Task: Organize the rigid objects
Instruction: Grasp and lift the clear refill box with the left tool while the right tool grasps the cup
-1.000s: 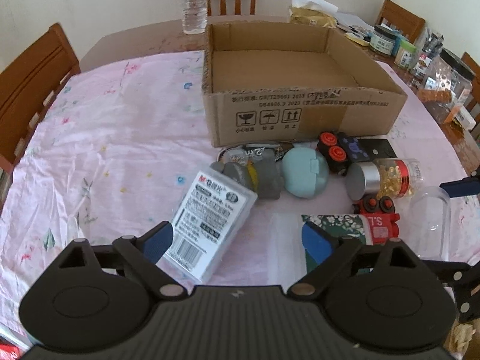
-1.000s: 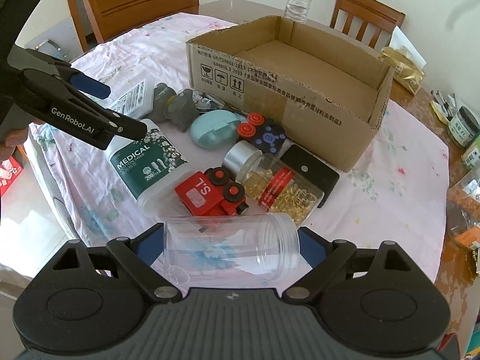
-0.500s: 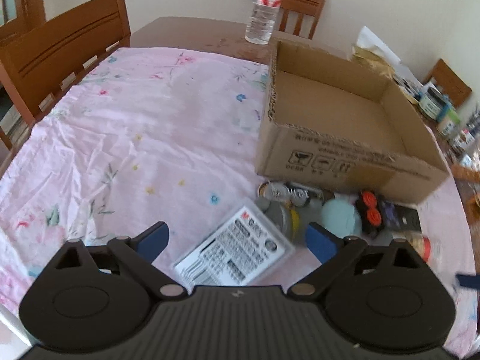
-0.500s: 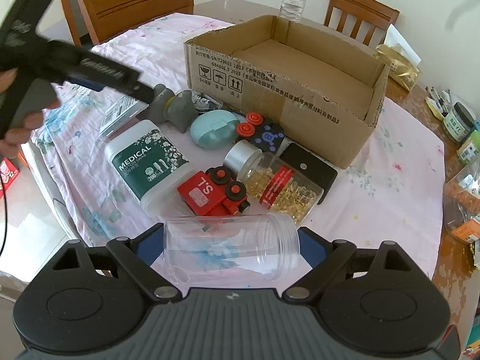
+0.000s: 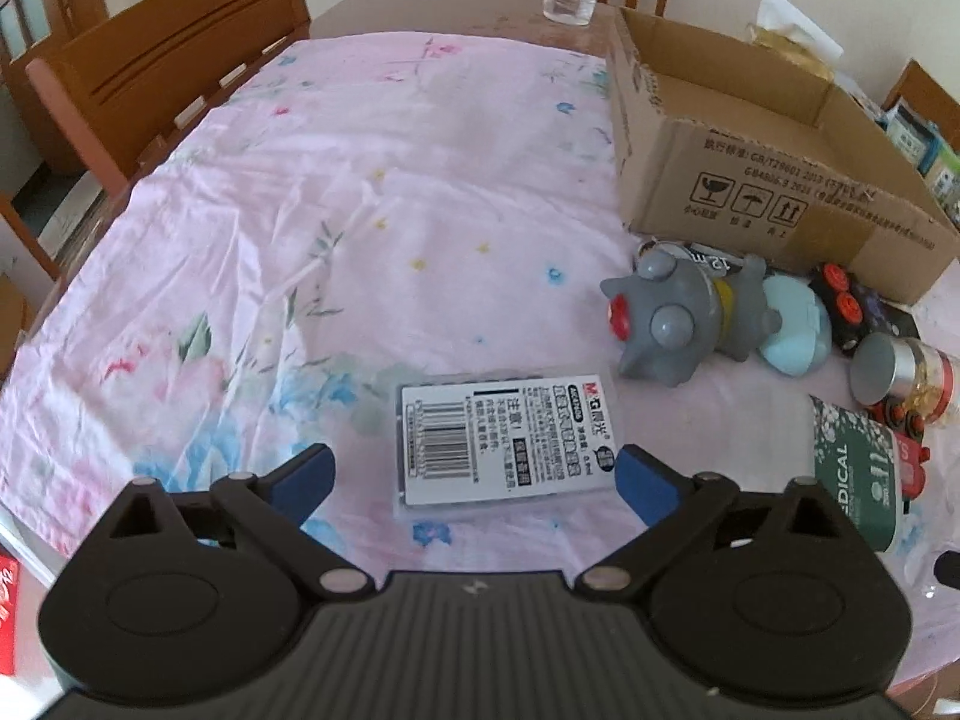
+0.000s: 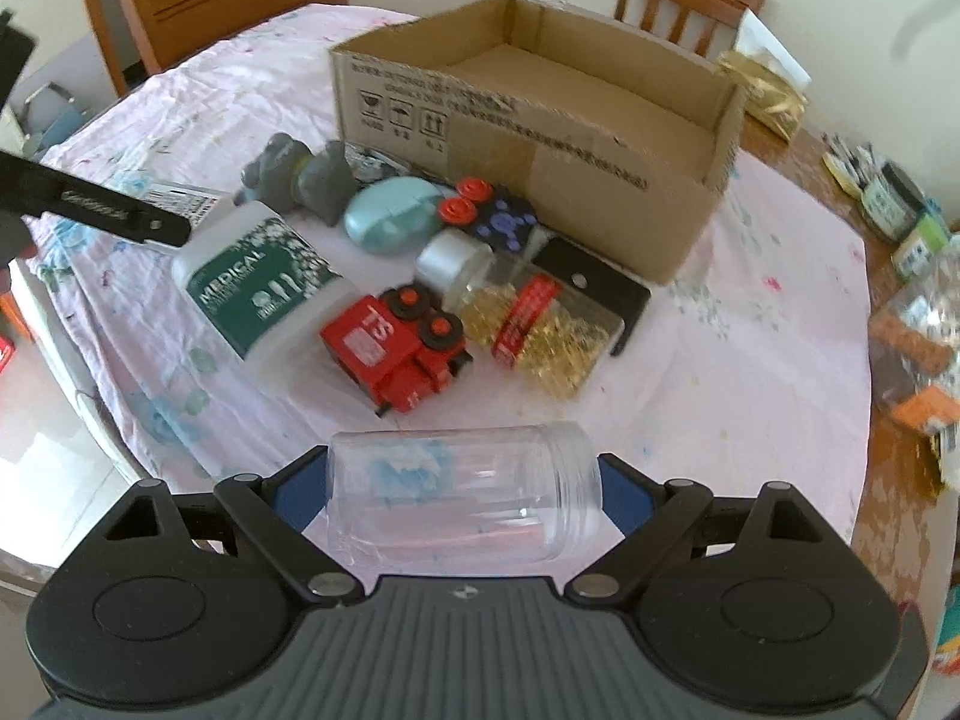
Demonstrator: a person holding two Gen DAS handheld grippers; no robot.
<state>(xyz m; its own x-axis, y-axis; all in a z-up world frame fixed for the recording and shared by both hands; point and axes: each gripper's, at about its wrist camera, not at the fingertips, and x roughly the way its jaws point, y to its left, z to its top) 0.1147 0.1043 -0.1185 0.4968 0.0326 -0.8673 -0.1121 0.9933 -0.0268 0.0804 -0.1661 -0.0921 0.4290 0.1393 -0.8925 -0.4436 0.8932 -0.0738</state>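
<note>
Flat rect. plastic case point(image 5: 507, 437) w/ barcode label is framed between the wide-spread fingers of the left gripper point(image 5: 474, 471), lying untouched on the wrinkled pink cloth point(image 5: 312, 228). Clear ribbed-neck plastic jar point(image 6: 462, 495) is held sideways, pinched end to end by the right gripper point(image 6: 461, 489); open cardboard box point(image 6: 540, 138) is seen well beyond.

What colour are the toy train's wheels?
Black with red hubs on the red train; clearest in the right wrist view.

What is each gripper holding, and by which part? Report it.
The right gripper spans the clear plastic jar end to end, base and mouth; a firm clamp cannot be told. The left gripper holds nothing, open over the flat refill case.
</note>
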